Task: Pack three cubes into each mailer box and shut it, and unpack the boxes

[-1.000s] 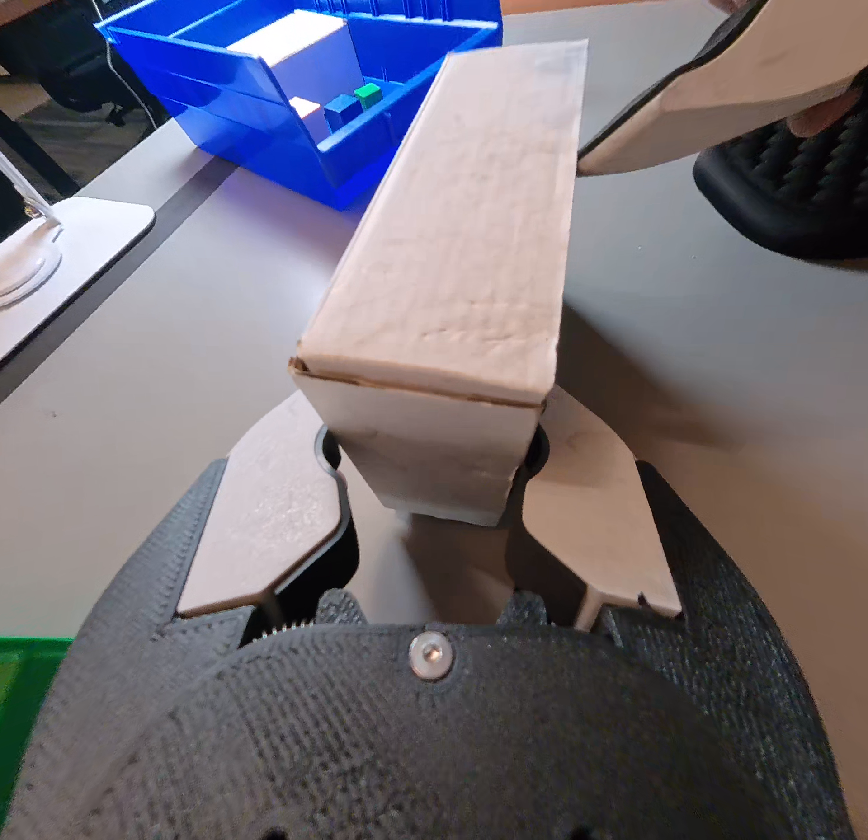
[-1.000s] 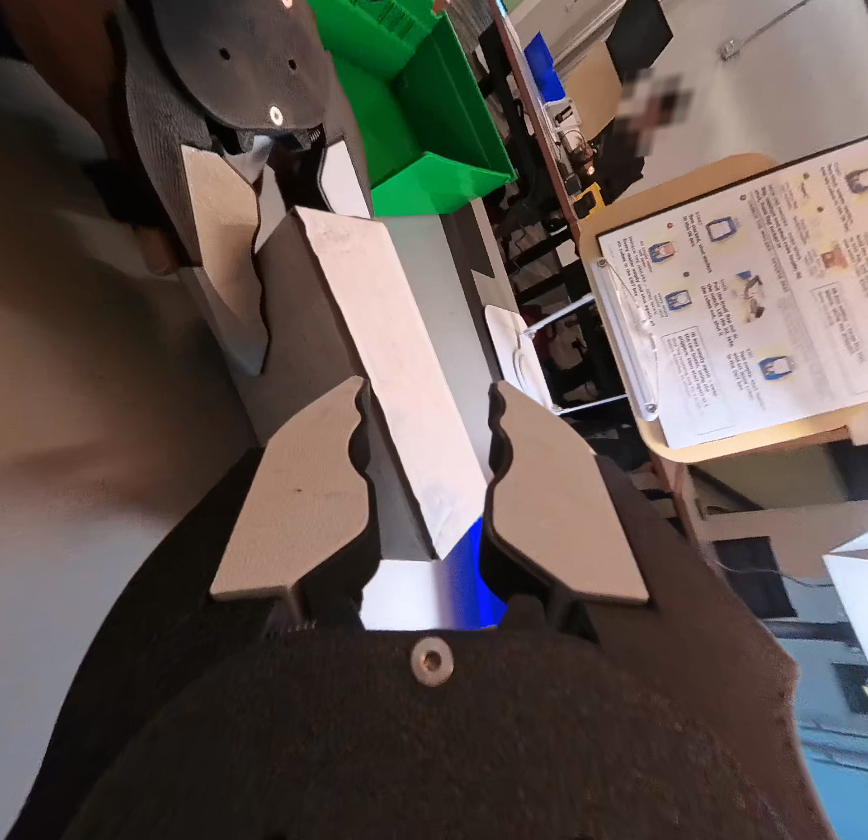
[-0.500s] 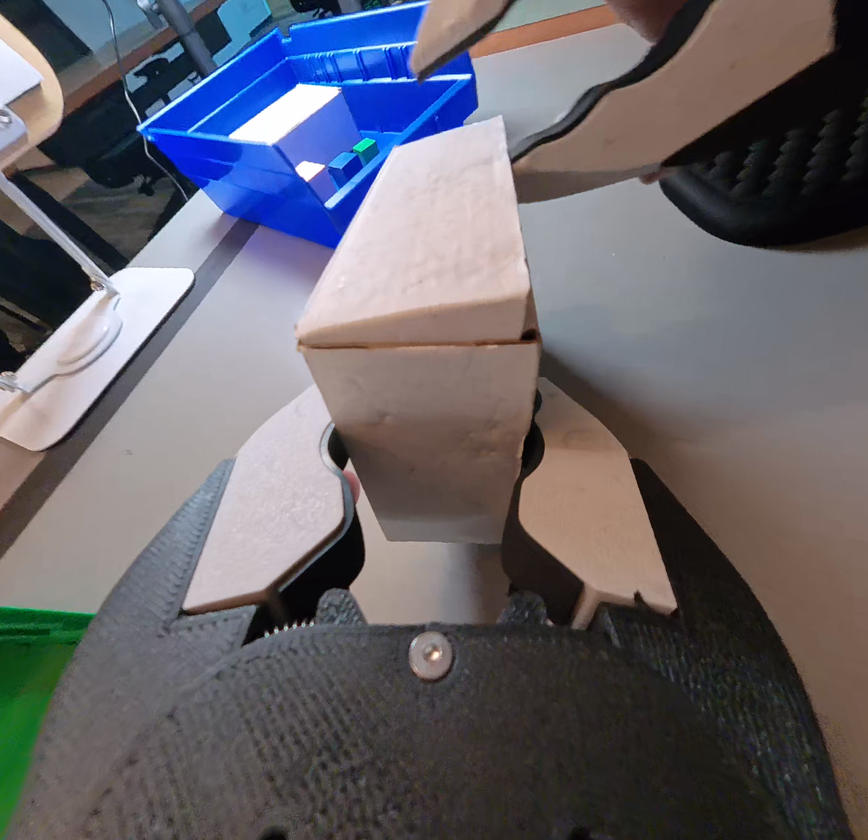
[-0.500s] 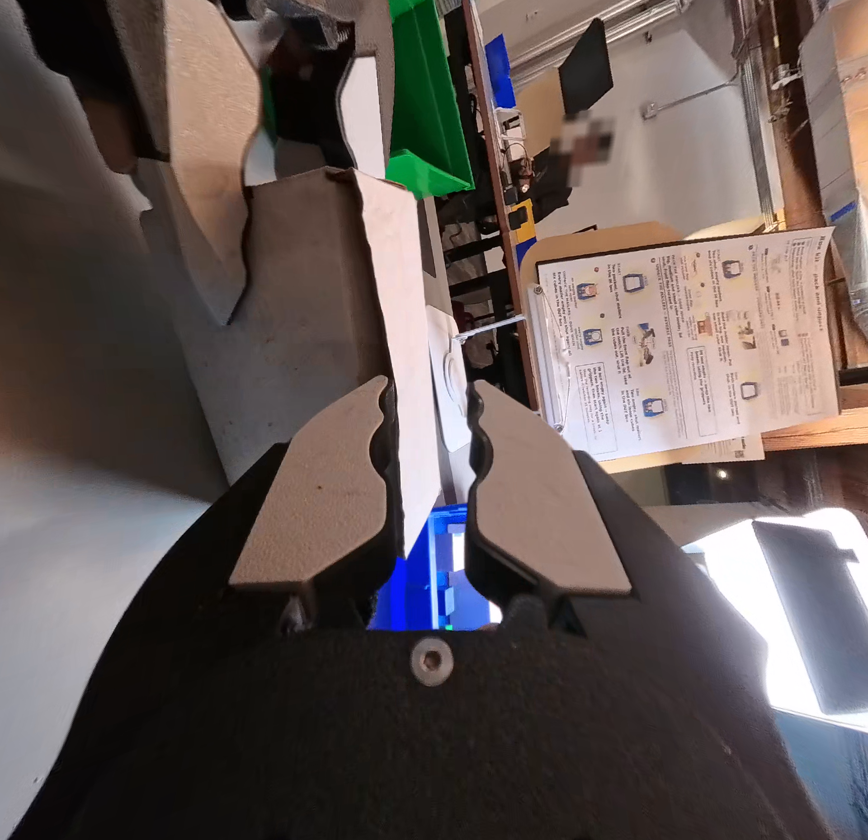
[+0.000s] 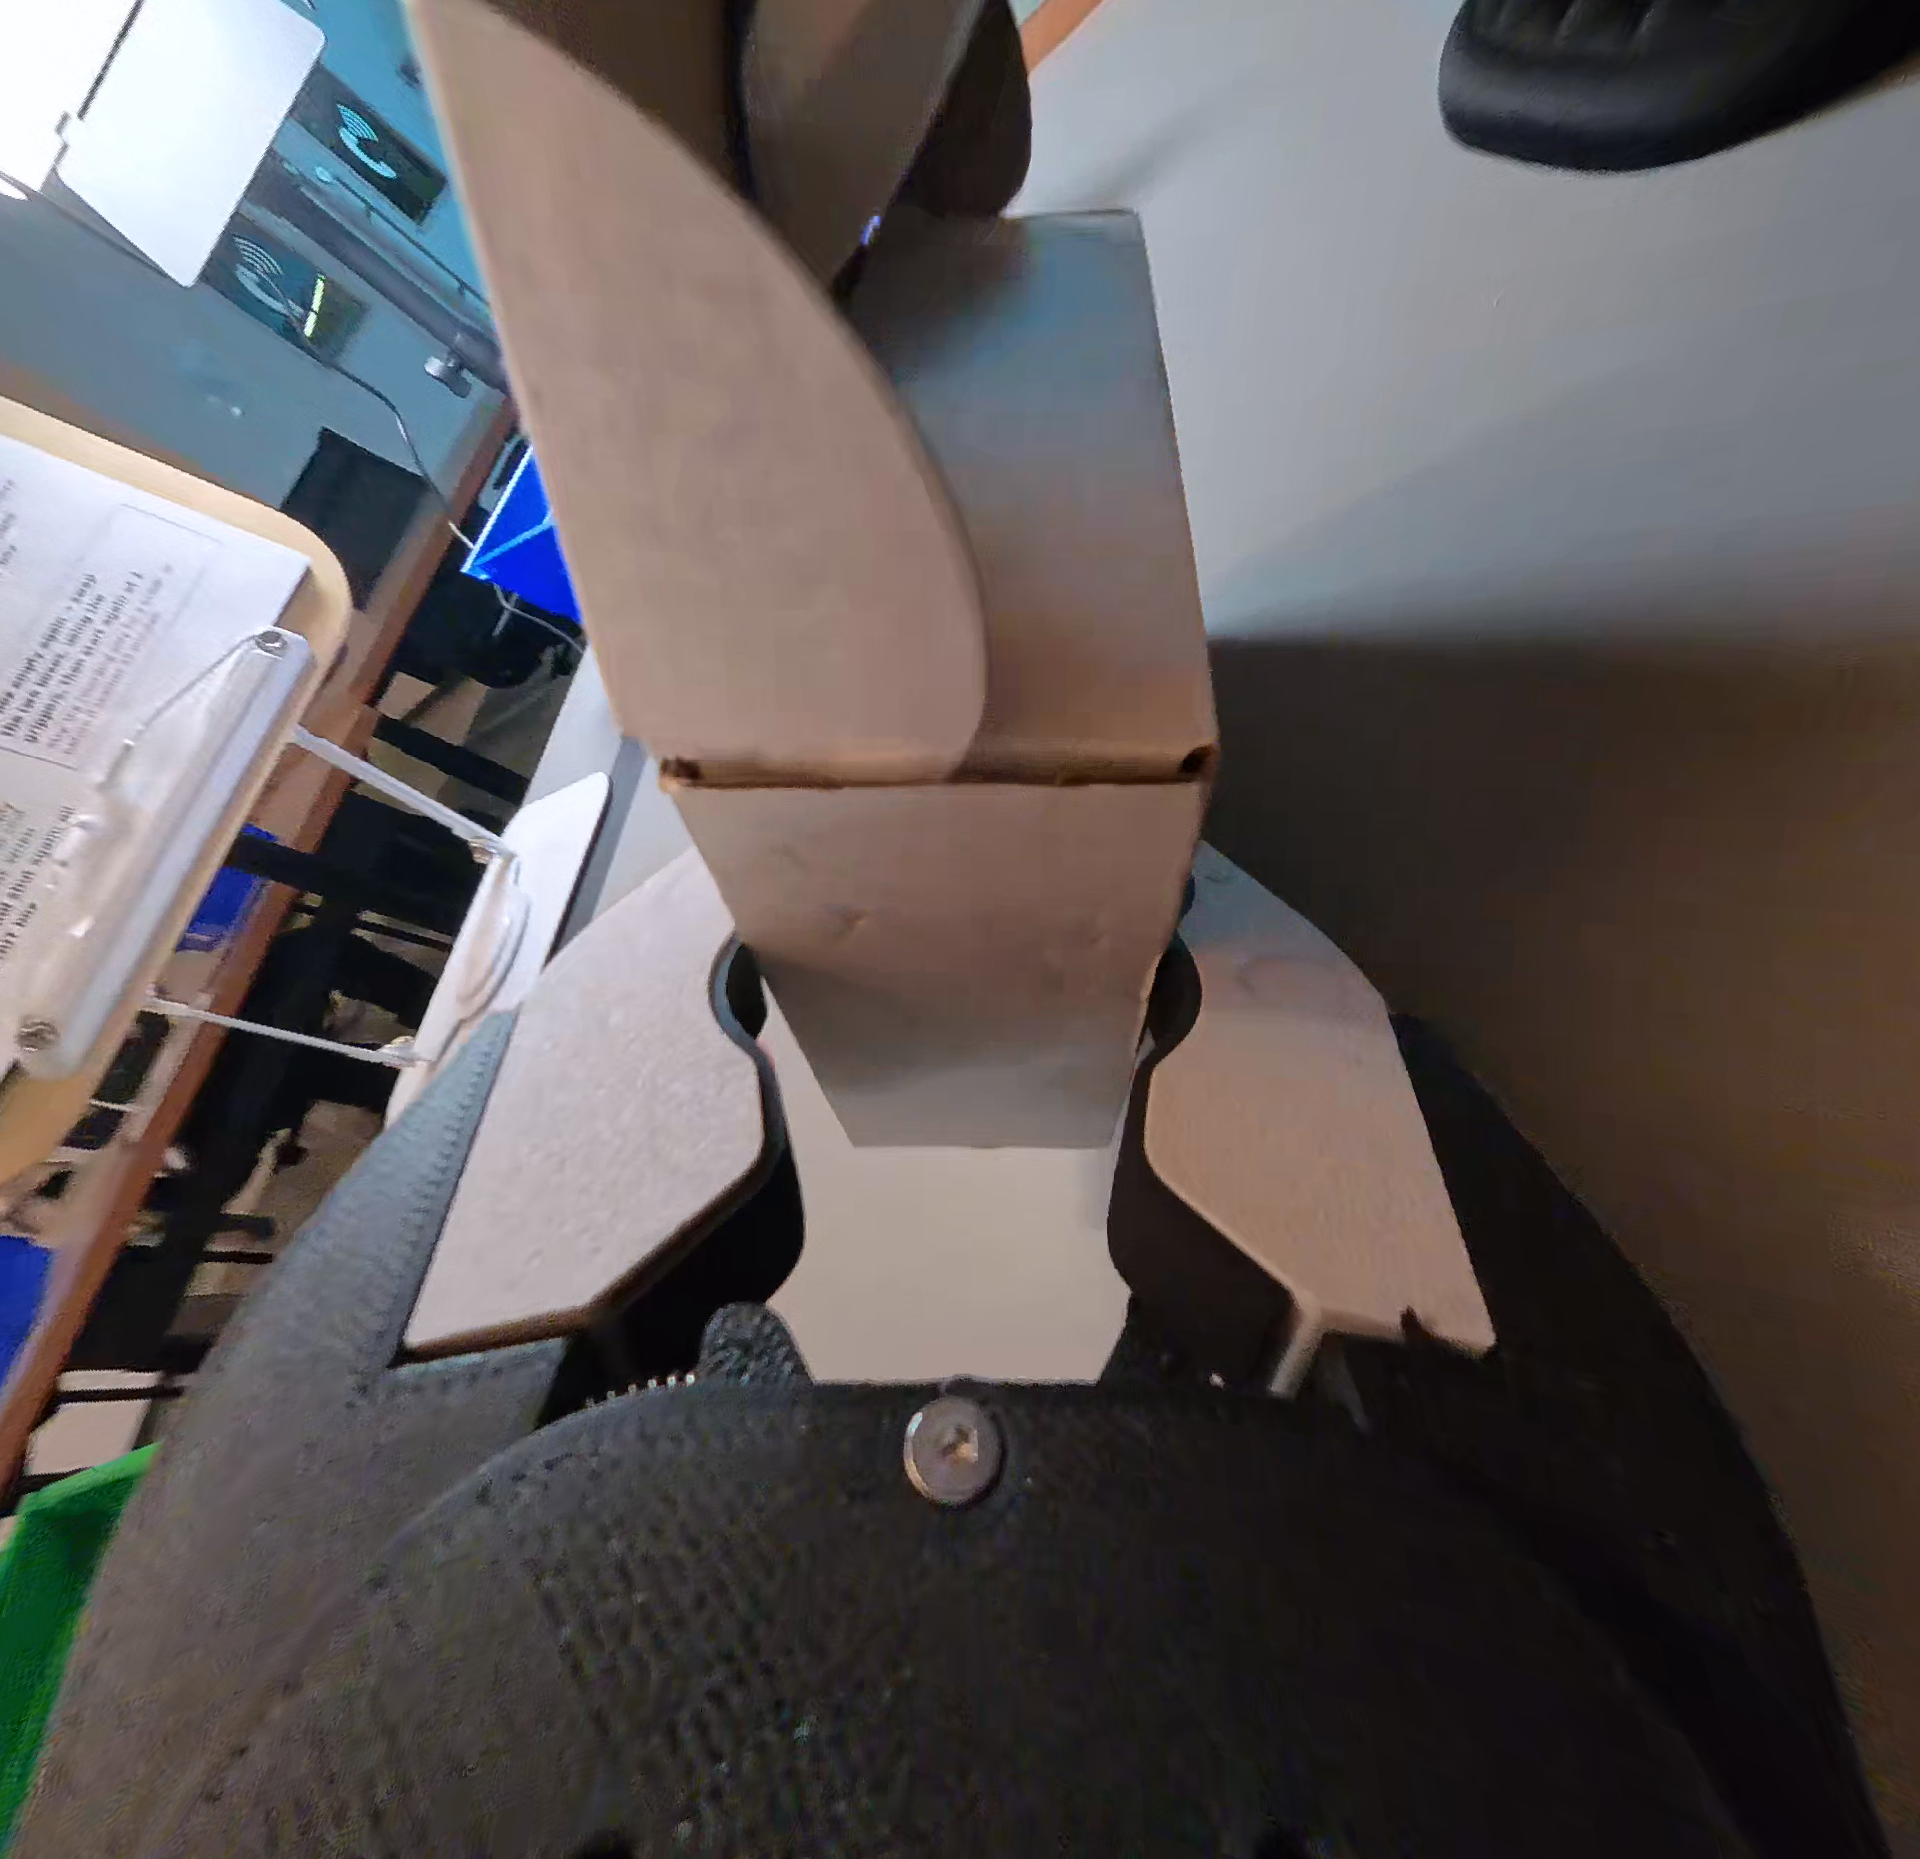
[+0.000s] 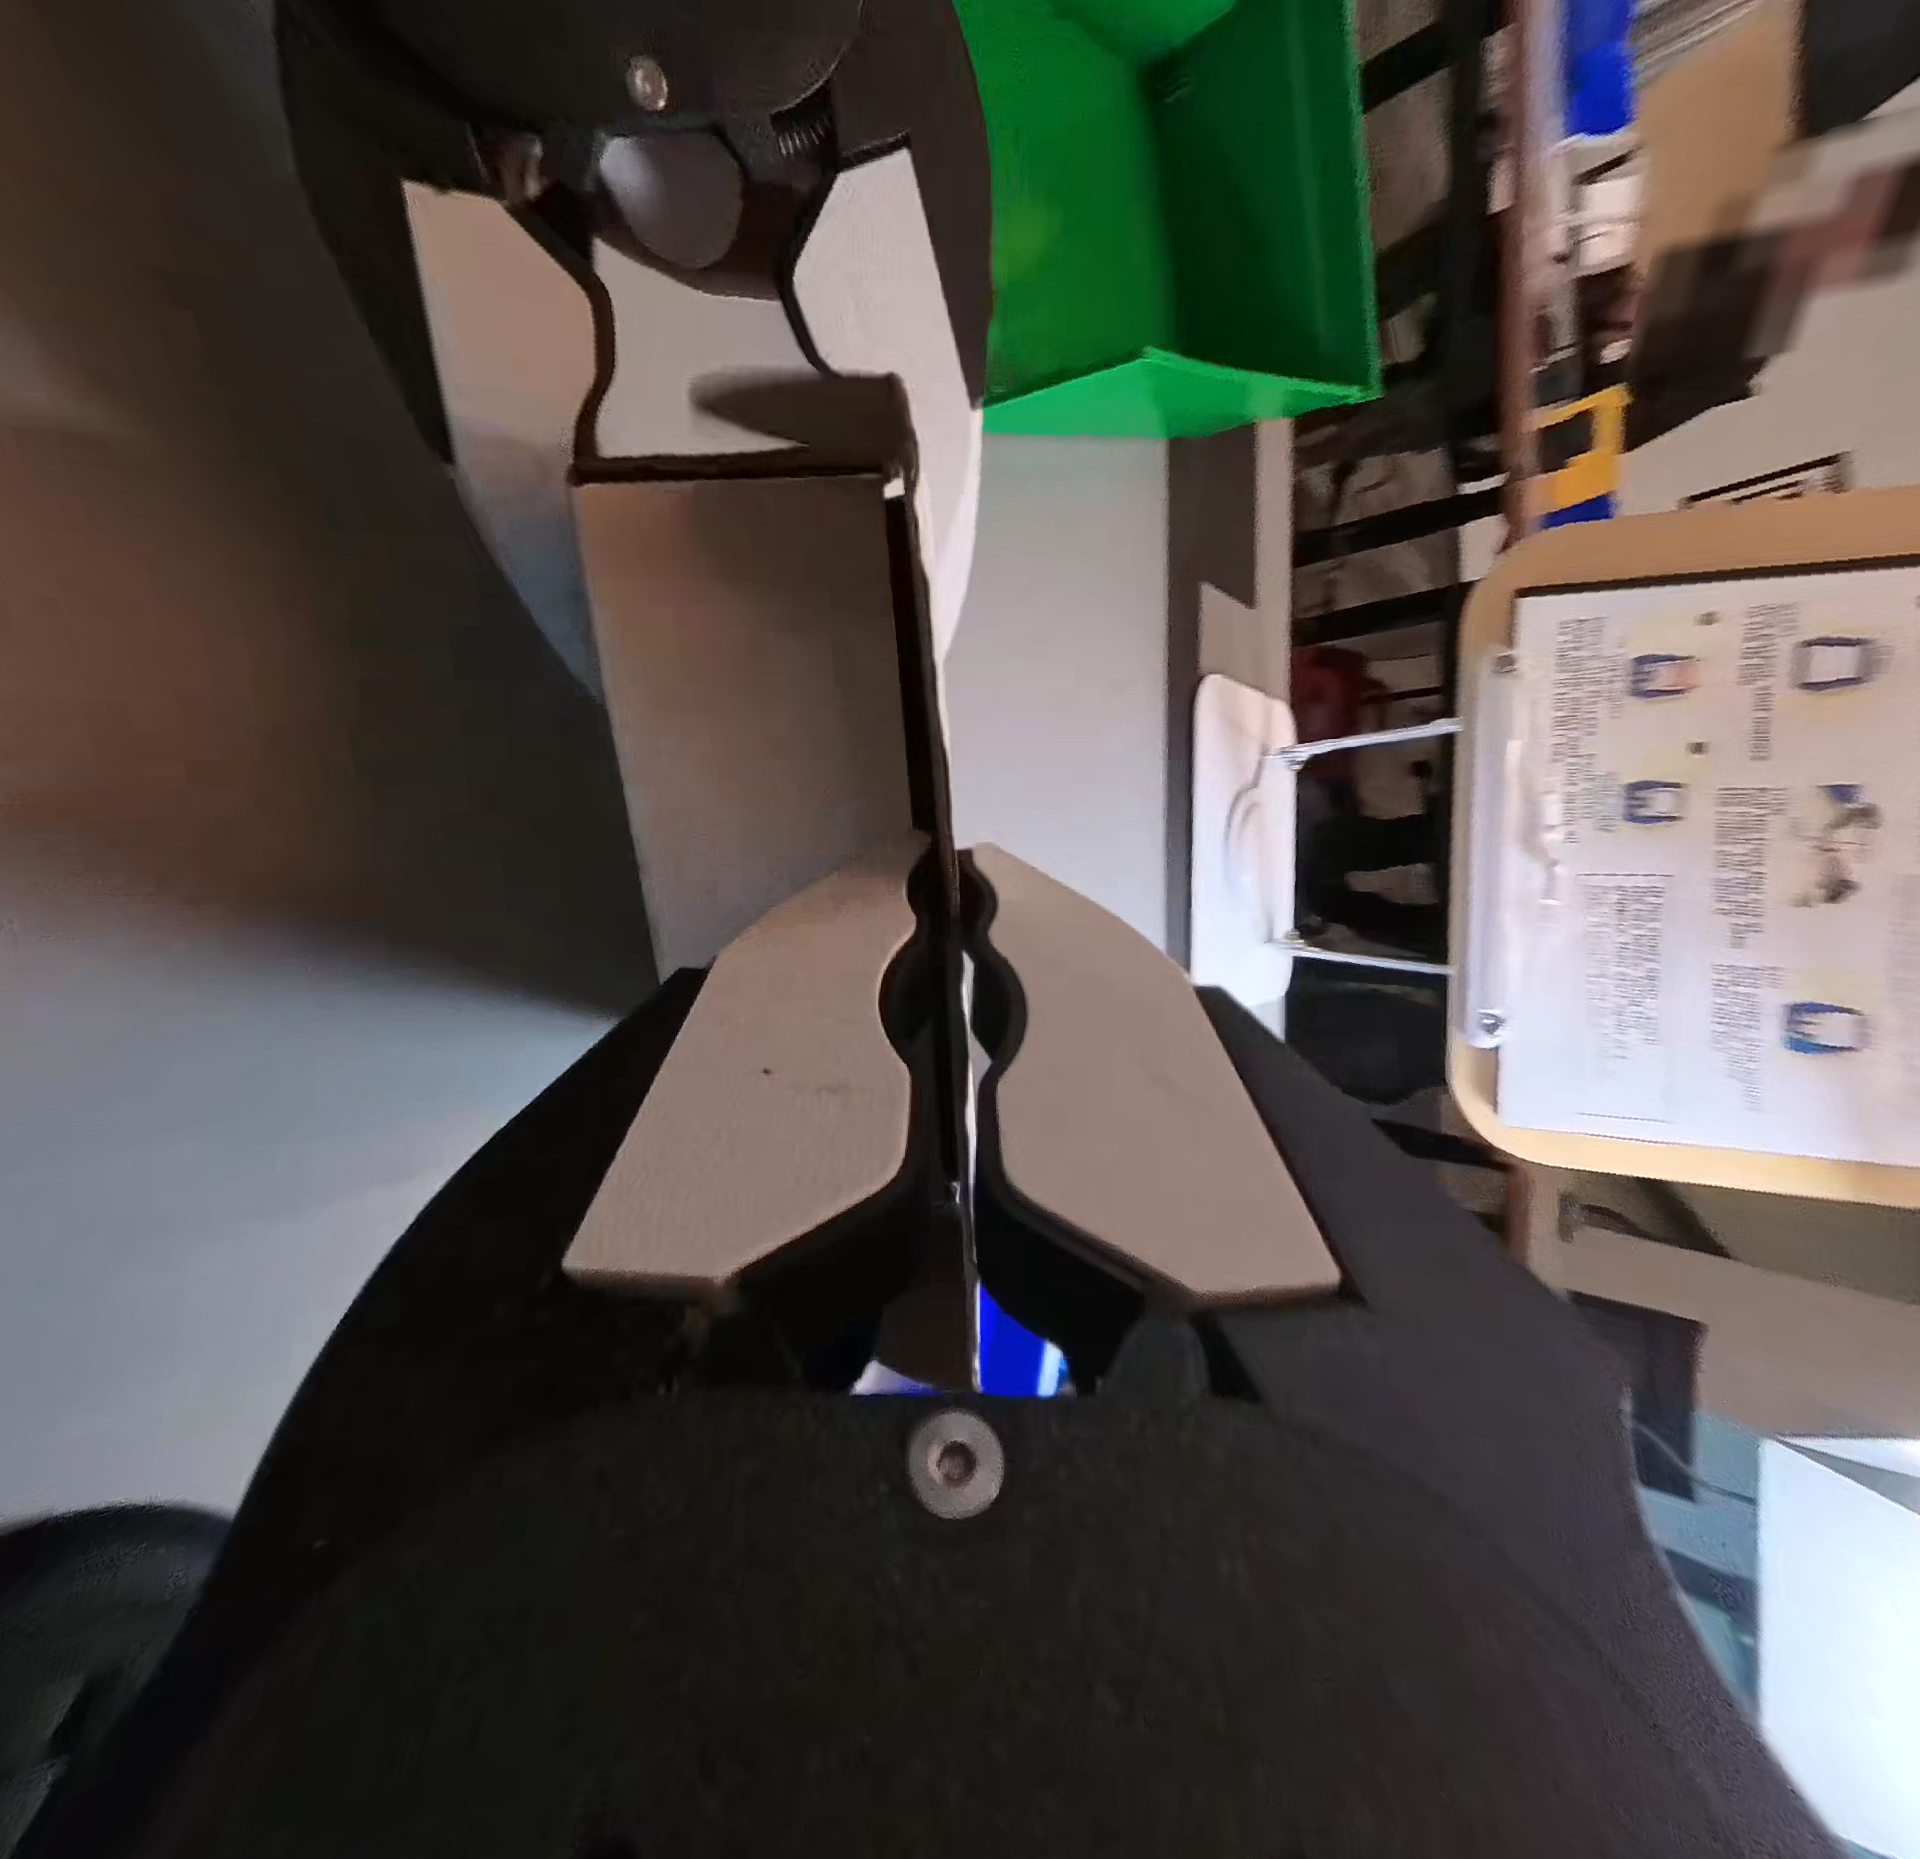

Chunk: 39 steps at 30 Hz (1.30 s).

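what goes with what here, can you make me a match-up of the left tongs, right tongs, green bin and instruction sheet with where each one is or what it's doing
Column one:
1. left tongs
2. right tongs
3. green bin
4. instruction sheet

Column two:
A. clipped to a wooden board
B. pinching the thin lid flap edge-on
C. clamped on the end of the mailer box
D. behind the left tongs in the right wrist view

Pairs: 1-C, 2-B, 3-D, 4-A
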Tool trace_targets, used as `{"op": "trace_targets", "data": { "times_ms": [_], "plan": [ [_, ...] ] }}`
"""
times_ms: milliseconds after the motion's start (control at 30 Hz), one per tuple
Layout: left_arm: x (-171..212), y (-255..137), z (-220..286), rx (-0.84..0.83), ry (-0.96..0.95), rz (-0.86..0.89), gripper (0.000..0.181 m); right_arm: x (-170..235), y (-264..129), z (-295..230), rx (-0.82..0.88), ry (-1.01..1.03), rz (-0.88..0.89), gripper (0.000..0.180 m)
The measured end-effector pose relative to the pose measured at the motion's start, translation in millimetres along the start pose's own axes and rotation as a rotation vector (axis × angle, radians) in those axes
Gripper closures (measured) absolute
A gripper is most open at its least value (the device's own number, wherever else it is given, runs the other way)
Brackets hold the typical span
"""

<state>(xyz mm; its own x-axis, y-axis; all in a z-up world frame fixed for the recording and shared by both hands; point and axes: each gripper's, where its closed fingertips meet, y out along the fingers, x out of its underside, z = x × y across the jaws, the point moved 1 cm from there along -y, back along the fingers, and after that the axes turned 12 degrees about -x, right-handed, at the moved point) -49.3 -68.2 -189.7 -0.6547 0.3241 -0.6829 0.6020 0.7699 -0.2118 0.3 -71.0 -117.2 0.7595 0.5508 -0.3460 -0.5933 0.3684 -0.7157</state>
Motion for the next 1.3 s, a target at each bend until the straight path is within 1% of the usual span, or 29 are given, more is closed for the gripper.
{"op": "trace_targets", "data": {
  "times_ms": [67, 100, 167, 233, 267, 300, 333, 400, 500, 567, 633, 667, 700, 733, 767, 800, 1000, 1067, 1233, 1300],
  "plan": [
    [5.9, 0.8, -1.5, -0.026, 0.041, -0.005, 0.109, -1.5, -1.3, -2.8, -0.091, 0.047, -0.003, 0.178],
    [9.3, 1.0, -3.3, -0.034, 0.033, -0.012, 0.111, -1.9, -2.1, -3.7, -0.138, 0.08, -0.005, 0.178],
    [13.4, -0.3, -6.5, -0.014, -0.047, -0.02, 0.111, -2.2, -3.0, 0.0, -0.187, 0.147, 0.001, 0.178],
    [16.8, -4.4, -9.0, 0.028, -0.182, -0.038, 0.109, 0.8, -2.3, 6.1, -0.214, 0.221, -0.001, 0.178],
    [16.8, -8.4, -8.4, 0.07, -0.258, -0.038, 0.109, 3.2, -1.9, 9.2, -0.224, 0.256, -0.002, 0.178],
    [15.7, -13.2, -7.1, 0.124, -0.348, -0.04, 0.104, 5.3, -1.7, 12.4, -0.227, 0.286, 0.002, 0.178],
    [12.1, -18.9, -6.8, 0.176, -0.45, -0.031, 0.103, 7.4, -1.4, 15.4, -0.224, 0.312, 0.006, 0.178],
    [-1.8, -30.9, -12.5, 0.245, -0.665, 0.028, 0.105, 11.9, -0.9, 19.9, -0.205, 0.344, 0.0, 0.177],
    [-18.7, -37.9, -23.9, 0.263, -0.929, 0.067, 0.112, 9.8, -0.4, 19.4, -0.195, 0.366, 0.007, 0.178],
    [-21.2, -34.0, -24.1, 0.24, -1.016, 0.041, 0.115, 6.1, -0.3, 18.3, -0.196, 0.374, 0.005, 0.178],
    [-14.6, -26.7, -19.6, 0.19, -0.992, -0.029, 0.123, 1.6, -1.0, 17.0, -0.209, 0.366, -0.005, 0.178],
    [-10.3, -23.9, -15.3, 0.176, -0.947, -0.064, 0.122, -0.7, -1.8, 16.4, -0.224, 0.37, -0.009, 0.178],
    [-6.4, -22.4, -11.0, 0.168, -0.908, -0.094, 0.128, -1.2, -2.3, 15.1, -0.245, 0.374, -0.026, 0.178],
    [-2.7, -21.6, -7.2, 0.157, -0.874, -0.119, 0.139, -0.1, -2.1, 15.6, -0.253, 0.371, -0.045, 0.178],
    [0.1, -21.2, -3.7, 0.148, -0.835, -0.132, 0.145, -0.5, -1.9, 16.9, -0.261, 0.368, -0.046, 0.178],
    [2.3, -21.2, 0.6, 0.149, -0.792, -0.143, 0.146, -0.8, -2.2, 16.8, -0.289, 0.378, -0.047, 0.178],
    [12.1, -17.0, 18.5, 0.123, -0.531, -0.217, 0.152, 5.4, -2.4, 35.4, -0.4, 0.402, -0.04, 0.178],
    [12.7, -15.5, 22.3, 0.112, -0.468, -0.223, 0.153, 11.4, -2.6, 44.9, -0.433, 0.377, -0.047, 0.178],
    [9.0, -9.4, 27.4, 0.1, -0.393, -0.223, 0.154, 27.3, 3.3, 72.9, -0.518, 0.308, -0.08, 0.178],
    [8.0, -7.6, 28.3, 0.098, -0.383, -0.222, 0.155, 36.4, 13.7, 91.4, -0.499, 0.314, -0.114, 0.178]
  ]
}}
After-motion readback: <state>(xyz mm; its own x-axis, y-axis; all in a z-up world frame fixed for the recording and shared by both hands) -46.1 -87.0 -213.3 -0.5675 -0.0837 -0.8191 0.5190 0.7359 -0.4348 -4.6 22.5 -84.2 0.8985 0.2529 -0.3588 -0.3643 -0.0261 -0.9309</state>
